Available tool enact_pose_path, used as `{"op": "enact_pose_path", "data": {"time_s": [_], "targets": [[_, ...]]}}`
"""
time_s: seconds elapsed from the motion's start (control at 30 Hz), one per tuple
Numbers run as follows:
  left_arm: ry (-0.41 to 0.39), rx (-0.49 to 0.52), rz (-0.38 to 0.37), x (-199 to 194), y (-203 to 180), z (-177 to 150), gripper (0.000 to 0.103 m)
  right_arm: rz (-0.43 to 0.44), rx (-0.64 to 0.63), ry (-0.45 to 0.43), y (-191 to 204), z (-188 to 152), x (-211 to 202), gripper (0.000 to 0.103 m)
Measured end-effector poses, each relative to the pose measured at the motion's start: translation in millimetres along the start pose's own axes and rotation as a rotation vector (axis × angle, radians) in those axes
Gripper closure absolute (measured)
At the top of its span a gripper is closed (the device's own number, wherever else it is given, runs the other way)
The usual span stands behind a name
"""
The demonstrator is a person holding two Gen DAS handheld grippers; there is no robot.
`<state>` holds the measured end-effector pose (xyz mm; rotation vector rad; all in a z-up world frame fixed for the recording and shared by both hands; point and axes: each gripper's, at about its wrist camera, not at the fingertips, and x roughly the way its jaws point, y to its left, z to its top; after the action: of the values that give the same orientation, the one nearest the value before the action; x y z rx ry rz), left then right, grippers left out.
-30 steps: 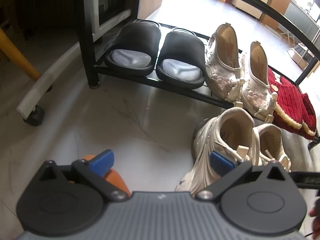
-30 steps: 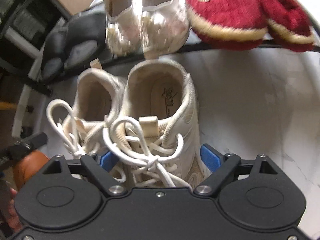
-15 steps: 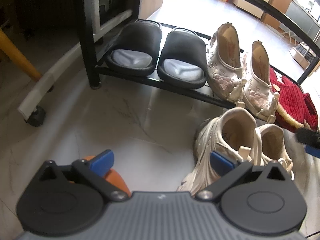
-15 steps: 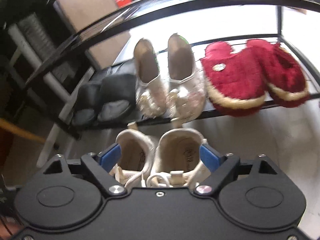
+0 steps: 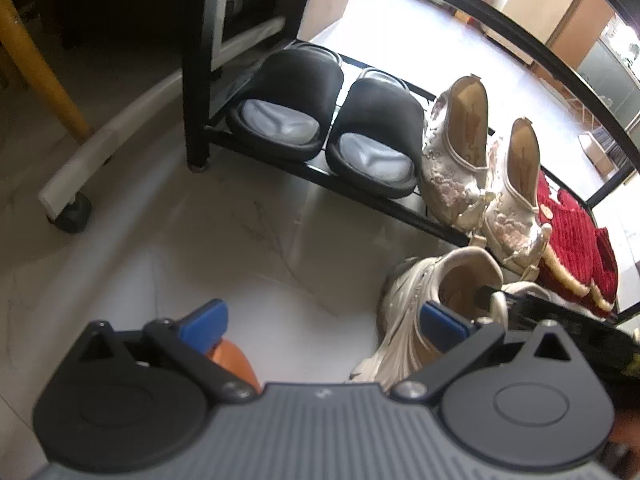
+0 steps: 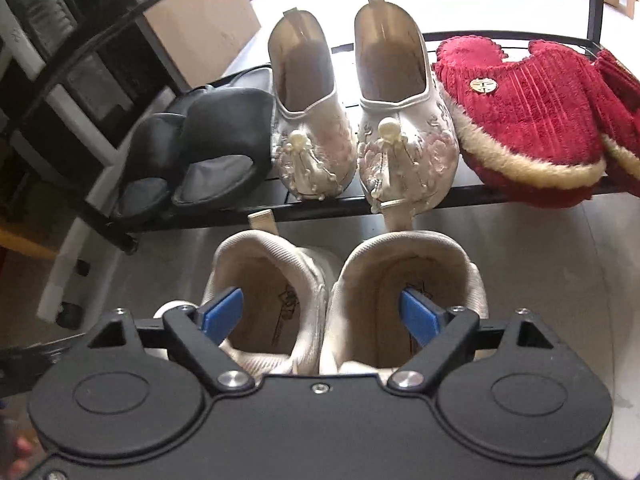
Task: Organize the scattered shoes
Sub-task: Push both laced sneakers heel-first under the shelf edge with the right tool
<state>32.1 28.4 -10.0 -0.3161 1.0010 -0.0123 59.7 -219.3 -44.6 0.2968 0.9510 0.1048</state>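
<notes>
A pair of white lace-up sneakers [image 6: 276, 264] stands on the floor just before the black shoe rack [image 6: 320, 206]. My right gripper [image 6: 320, 315] hangs over their heel ends, one blue pad dipped into each shoe's mouth. The adjoining walls of the two shoes lie between its jaws, which are opening and do not press on them. On the rack sit black slides [image 5: 332, 120], white embroidered shoes [image 6: 312, 140] and red plush slippers [image 6: 520, 120]. My left gripper [image 5: 324, 320] is open over bare floor, left of the sneakers [image 5: 424, 292].
A white board on a caster [image 5: 72, 208] and a yellow wooden leg [image 5: 36, 68] stand left of the rack. An orange object [image 5: 234, 364] lies under my left gripper's left finger. A cardboard box [image 6: 200, 24] stands behind the rack. Pale tiled floor spreads between rack and grippers.
The right gripper drew back from over the laces, then came down at the sneakers' heels, a pad now inside each shoe. The left gripper has barely shifted.
</notes>
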Motion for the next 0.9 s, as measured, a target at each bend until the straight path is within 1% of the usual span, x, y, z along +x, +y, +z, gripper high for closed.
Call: {"op": "enact_pose_path", "data": {"time_s": [0.1, 0.2, 0.23, 0.3, 0.57, 0.7, 0.9], "targets": [[0.004, -0.007, -0.002, 0.6, 0.1, 0.9, 0.001, -0.018, 0.013, -0.002, -0.6, -2.6, 12.7, 0.007], [0.021, -0.018, -0.019, 2.6, 1.8, 3.2, 0.001, -0.013, -0.068, 0.020, 7.3, -6.8, 18.7, 0.004], [0.023, -0.034, -0.021, 3.2, 3.6, 4.6, 0.001, -0.013, -0.072, 0.021, 7.8, -6.6, 19.0, 0.001], [0.020, -0.053, -0.020, 3.1, 6.3, 6.1, 0.001, -0.023, -0.086, 0.014, 10.6, -8.9, 21.7, 0.000], [0.022, -0.071, -0.017, 3.4, 7.7, 7.9, 0.001, -0.050, -0.094, 0.010, 14.2, -9.9, 28.6, 0.000], [0.020, -0.055, -0.011, 4.0, 6.2, 7.1, 0.001, -0.088, -0.089, 0.010, 17.9, -9.2, 33.0, 0.000], [0.016, -0.044, -0.007, 4.1, 6.1, 5.6, 0.001, -0.137, -0.091, -0.032, 21.3, -12.8, 37.6, 0.000]]}}
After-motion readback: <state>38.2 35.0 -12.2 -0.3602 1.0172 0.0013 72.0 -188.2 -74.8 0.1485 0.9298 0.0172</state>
